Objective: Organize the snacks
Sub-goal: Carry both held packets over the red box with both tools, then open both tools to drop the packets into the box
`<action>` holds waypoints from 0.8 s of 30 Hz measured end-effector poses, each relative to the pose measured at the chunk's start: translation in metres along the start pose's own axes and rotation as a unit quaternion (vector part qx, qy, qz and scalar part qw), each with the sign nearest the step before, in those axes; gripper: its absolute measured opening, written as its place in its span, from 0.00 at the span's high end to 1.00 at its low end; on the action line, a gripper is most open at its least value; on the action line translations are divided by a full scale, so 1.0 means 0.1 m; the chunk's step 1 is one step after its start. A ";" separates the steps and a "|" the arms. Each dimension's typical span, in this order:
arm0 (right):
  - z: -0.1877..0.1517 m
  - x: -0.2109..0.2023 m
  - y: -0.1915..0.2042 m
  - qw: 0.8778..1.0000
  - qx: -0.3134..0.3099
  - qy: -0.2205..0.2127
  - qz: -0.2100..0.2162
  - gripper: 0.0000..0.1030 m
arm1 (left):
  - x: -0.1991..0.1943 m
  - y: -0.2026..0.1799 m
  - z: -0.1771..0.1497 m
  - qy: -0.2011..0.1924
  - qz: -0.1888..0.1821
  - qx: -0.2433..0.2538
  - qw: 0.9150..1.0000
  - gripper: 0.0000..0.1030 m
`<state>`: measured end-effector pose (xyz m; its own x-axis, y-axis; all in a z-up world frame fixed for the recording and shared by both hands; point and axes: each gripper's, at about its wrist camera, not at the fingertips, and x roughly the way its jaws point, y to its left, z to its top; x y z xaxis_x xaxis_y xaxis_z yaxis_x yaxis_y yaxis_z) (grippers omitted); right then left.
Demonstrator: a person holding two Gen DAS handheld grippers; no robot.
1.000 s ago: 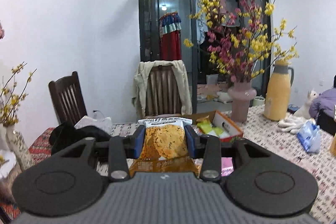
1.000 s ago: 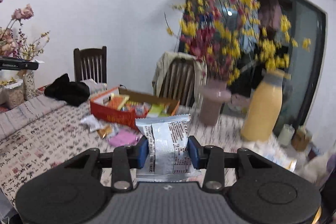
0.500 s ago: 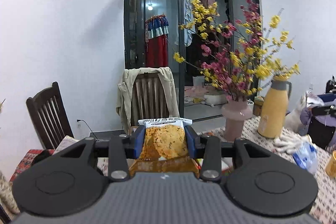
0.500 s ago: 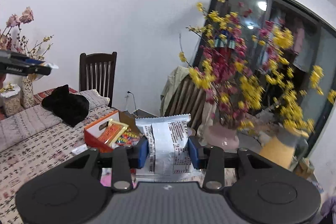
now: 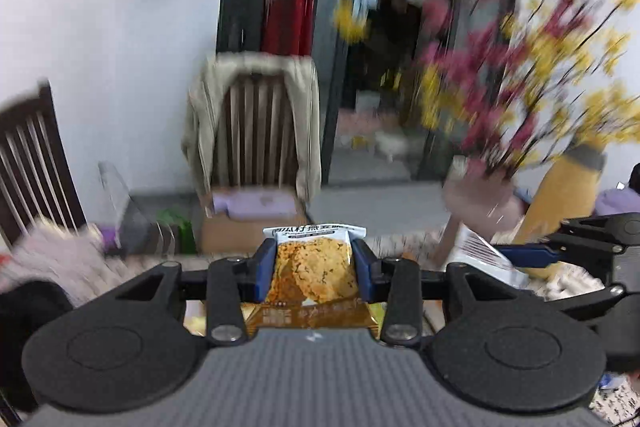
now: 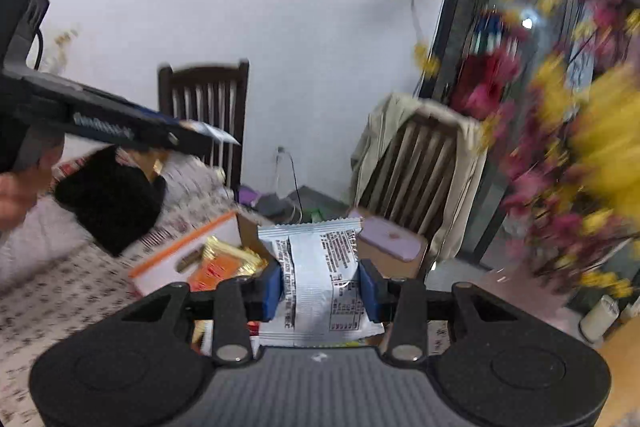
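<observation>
Both tools had swung since the earlier frames, so the backgrounds smeared with motion and each tool now showed in the other's view. The left tool (image 5: 314,269) stayed clamped on a cracker packet (image 5: 314,275), its blue pads pressed against the packet's two sides, the printed cracker face toward the camera and the crimped white top edge upward. At the right edge of that view the right tool (image 5: 520,254) appeared side-on with a silver wrapper in its tips.

The right tool (image 6: 320,287) gripped a silver snack packet (image 6: 320,279), held upright with its printed back seam facing the camera. Behind and left of it, on the patterned worktop (image 6: 52,299), sat an open cardboard box (image 6: 180,263) with an orange-trimmed flap; inside lay gold and orange wrapped snacks (image 6: 224,263), too blurred to count. The left tool (image 6: 218,135) crossed the upper left of this view, a packet edge showing at its tip.

A black bundle (image 6: 108,203) lay near the worktop's far left edge. Beyond the worktop, a second cardboard box (image 6: 394,255) stood by a chair draped with a beige jacket (image 6: 416,163), a lilac item (image 6: 390,239) resting on top of it. Blurred red and yellow blossoms (image 6: 580,147) filled the right side.
</observation>
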<state>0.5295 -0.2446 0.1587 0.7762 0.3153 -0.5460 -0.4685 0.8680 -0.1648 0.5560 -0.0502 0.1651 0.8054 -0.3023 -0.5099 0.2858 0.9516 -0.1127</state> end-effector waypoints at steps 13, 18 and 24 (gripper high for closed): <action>-0.33 1.88 -0.52 0.986 0.149 0.061 0.033 0.60 | 1.76 0.53 -0.37 0.092 0.013 -0.105 0.990 0.39; -0.43 2.00 -0.48 0.986 0.149 0.063 0.032 0.33 | 1.53 0.60 -0.41 0.059 0.031 -0.079 0.995 0.26; -0.47 1.70 -0.52 0.985 0.161 0.057 0.020 0.33 | 1.09 0.60 -0.35 0.050 0.051 -0.044 0.997 0.20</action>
<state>0.6662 -0.2542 0.0352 0.6990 0.3215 -0.6387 -0.3251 0.9385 0.1166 0.6425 -0.0240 0.0728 0.7712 -0.2010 -0.6040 0.1553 0.9796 -0.1277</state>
